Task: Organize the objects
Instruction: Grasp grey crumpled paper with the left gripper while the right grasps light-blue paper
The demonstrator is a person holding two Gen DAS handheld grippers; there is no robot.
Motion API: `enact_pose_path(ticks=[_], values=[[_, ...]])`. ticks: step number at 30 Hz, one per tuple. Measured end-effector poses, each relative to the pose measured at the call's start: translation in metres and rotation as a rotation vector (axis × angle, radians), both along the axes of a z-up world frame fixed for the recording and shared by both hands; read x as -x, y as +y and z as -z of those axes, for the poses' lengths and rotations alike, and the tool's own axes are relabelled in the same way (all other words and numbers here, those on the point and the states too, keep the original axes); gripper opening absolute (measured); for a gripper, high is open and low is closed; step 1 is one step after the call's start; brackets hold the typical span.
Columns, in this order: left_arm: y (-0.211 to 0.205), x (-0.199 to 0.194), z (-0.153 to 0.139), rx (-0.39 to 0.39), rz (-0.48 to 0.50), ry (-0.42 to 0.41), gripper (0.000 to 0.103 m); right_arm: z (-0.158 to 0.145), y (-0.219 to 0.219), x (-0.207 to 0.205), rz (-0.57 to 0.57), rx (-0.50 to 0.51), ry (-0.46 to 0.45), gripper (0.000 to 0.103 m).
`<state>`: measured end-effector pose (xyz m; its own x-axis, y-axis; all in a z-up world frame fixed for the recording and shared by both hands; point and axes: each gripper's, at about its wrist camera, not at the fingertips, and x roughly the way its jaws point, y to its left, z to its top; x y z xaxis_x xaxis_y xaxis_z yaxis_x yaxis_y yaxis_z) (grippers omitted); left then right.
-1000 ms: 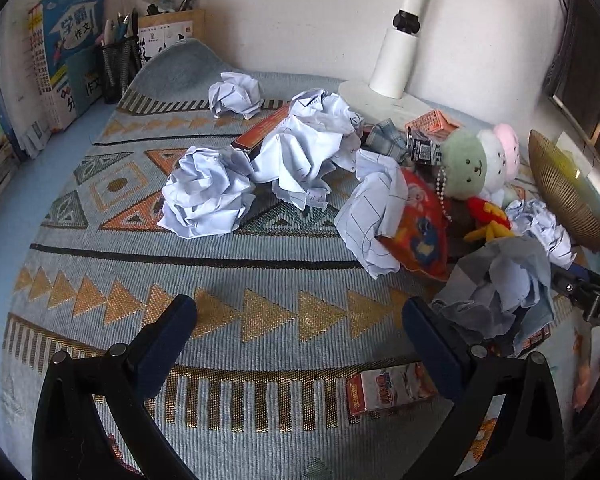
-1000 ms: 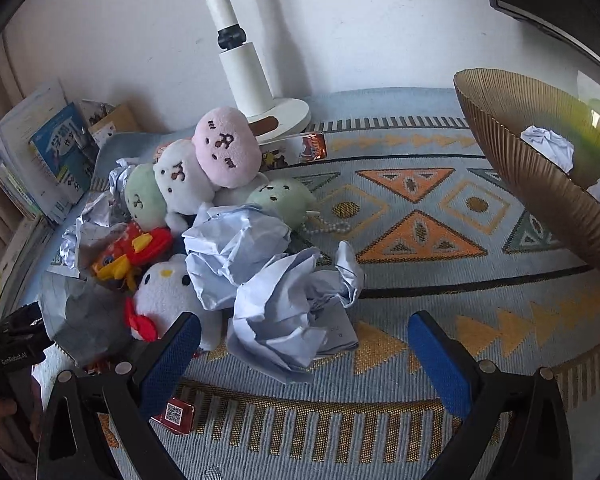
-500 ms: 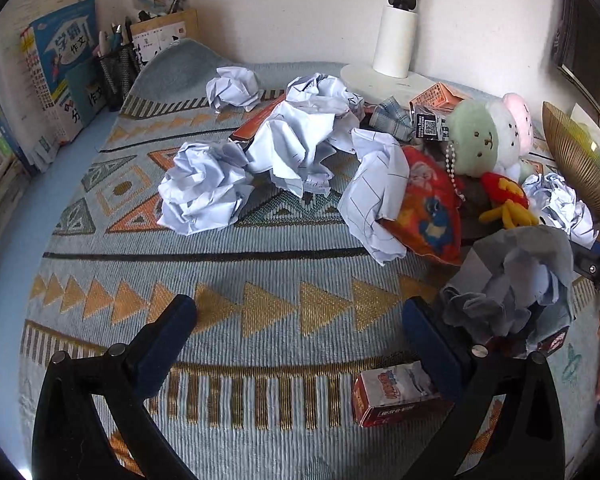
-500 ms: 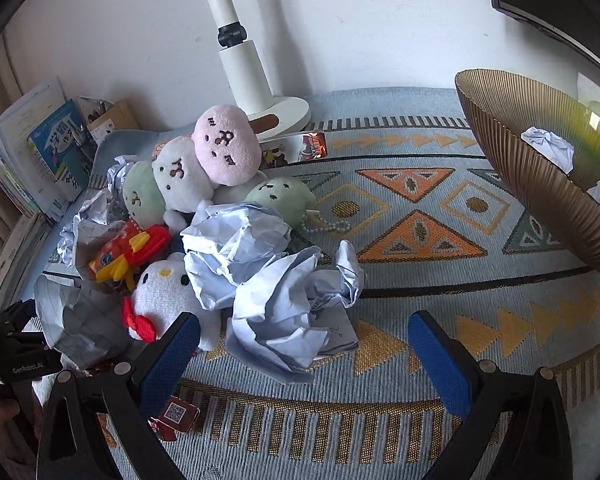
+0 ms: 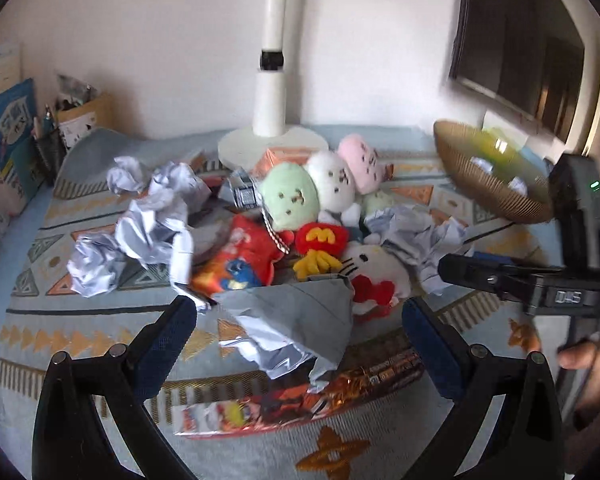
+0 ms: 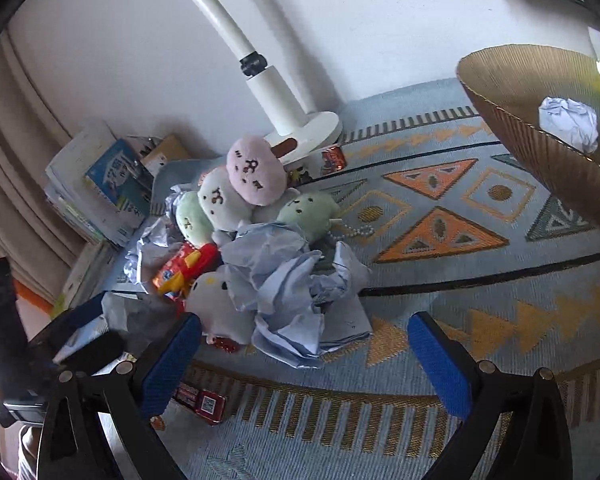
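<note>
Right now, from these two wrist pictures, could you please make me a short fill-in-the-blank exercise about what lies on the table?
1. The crumpled paper ball inside the brown bowl is ____ in colour.
2. Among the round plush toys, the topmost one, the pink plush, rests against the base of the white ____.
3. The jaws of the right gripper stand ____, holding nothing.
4. The red plush bears a yellow letter ____.

Missing words: white; lamp; open; M
</note>
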<state>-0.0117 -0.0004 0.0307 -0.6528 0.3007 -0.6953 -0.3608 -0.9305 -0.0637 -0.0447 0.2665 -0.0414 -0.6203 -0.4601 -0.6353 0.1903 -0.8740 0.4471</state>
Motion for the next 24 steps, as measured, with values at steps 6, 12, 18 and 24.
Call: enact_pose_path(ticks=[6, 12, 18, 24], values=[[0.000, 0.009, 0.011, 0.008, -0.018, -0.029, 0.102, 0.000, -0.008, 0.006, -0.009, 0.018, -0.001, 0.091], [-0.004, 0.025, 0.024, -0.079, -0.008, -0.147, 0.102, 0.001, -0.009, 0.010, -0.004, 0.024, -0.008, 0.077], [0.006, 0.033, 0.033, -0.078, -0.009, -0.211, 0.101, 0.004, 0.003, 0.010, 0.047, 0.074, -0.017, 0.053], [0.000, 0.028, 0.024, -0.113, -0.033, -0.164, 0.067, 0.000, 0.007, 0.007, 0.048, 0.099, 0.007, 0.050]])
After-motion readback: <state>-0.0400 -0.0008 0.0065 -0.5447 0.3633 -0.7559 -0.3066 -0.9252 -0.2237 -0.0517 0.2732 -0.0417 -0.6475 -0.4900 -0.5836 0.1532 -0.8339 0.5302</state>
